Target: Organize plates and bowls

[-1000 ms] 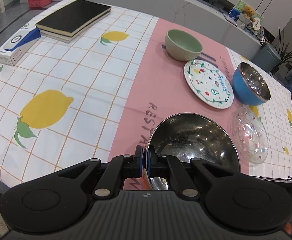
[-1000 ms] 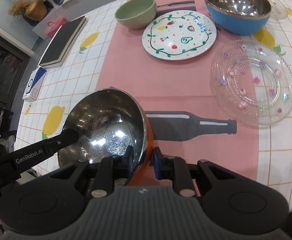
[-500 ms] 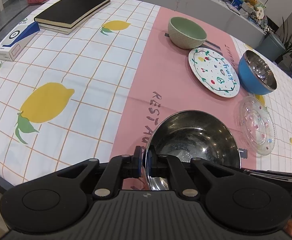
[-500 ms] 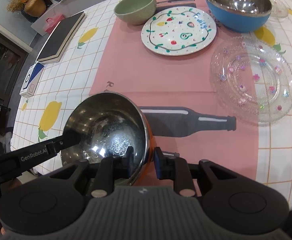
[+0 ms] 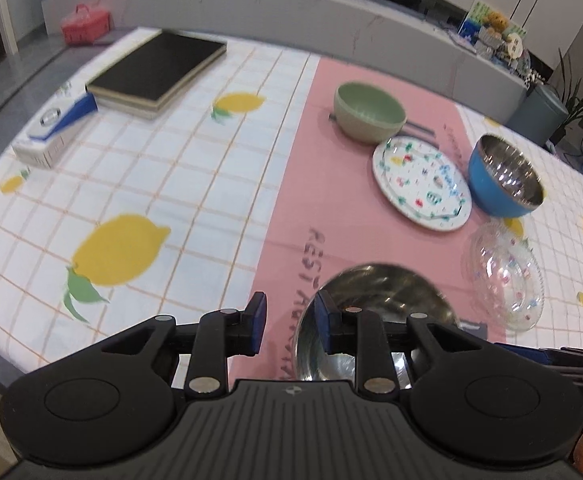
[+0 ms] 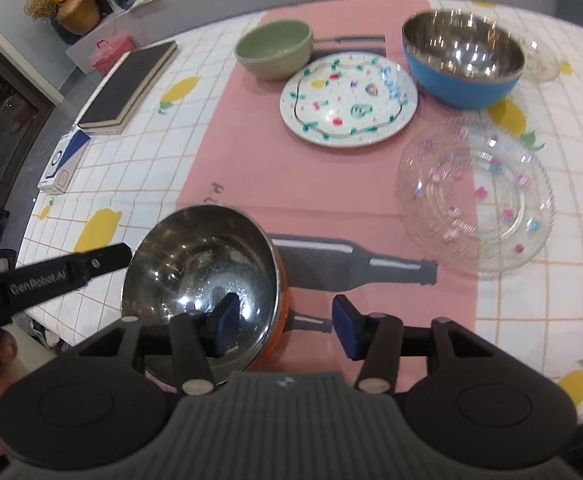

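Note:
A steel bowl with an orange outside [image 6: 203, 276] sits on the pink cloth strip near the table's front edge; it also shows in the left wrist view [image 5: 383, 292]. My left gripper [image 5: 289, 324] is open with the bowl's left rim between its jaws. My right gripper [image 6: 285, 328] is open astride the bowl's right rim. Farther back stand a green bowl [image 6: 275, 48], a painted white plate [image 6: 347, 100], a blue steel bowl [image 6: 463, 64] and a clear glass plate [image 6: 475, 196].
A black book [image 5: 159, 68] and a blue-white box [image 5: 55, 132] lie at the far left of the lemon-print tablecloth [image 5: 131, 184]. A second small glass dish [image 6: 539, 60] sits behind the blue bowl. A grey counter runs behind the table.
Both grippers, shut on the steel bowl's rim before, have opened. The bowl now rests on the cloth. Both views have pulled back and tilted up slightly.

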A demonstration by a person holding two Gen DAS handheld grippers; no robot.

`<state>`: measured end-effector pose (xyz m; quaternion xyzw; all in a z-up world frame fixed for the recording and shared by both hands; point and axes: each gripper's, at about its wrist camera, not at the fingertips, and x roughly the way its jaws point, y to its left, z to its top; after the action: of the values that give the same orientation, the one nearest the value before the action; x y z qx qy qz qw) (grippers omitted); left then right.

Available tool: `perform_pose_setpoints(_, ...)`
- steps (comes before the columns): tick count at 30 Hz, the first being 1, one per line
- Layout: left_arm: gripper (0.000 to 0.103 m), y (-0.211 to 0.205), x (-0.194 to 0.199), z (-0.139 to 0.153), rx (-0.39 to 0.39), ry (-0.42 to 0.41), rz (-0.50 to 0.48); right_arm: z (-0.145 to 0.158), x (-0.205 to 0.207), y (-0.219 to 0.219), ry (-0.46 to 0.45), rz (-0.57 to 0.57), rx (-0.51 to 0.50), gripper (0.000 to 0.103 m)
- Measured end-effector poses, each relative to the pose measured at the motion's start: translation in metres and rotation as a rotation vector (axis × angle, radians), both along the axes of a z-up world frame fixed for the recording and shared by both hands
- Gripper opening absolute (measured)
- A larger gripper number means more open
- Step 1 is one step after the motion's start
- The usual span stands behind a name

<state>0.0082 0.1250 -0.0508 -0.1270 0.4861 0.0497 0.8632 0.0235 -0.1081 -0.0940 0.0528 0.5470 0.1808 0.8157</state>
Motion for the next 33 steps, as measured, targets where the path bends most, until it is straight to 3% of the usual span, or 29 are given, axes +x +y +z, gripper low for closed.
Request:
perform_pose_setpoints(8,0.031,-0.025,0.0,0.04,0.024,-0.104,-0.057,0.028,-0.004,-0.019,-0.08,-0.024,0.009,0.055)
perform_pose_setpoints(20,0.03,-0.078,0.017,0.082,-0.011,-0.206,-0.154,0.054,0.001,-0.071,-0.171,-0.129,0.021,0.055)
perform_pose_setpoints(33,0.03,-0.143,0.055,0.089,-0.005,-0.264,-0.275,0.07,0.024,-0.122,-0.265,-0.24,-0.019,0.055)
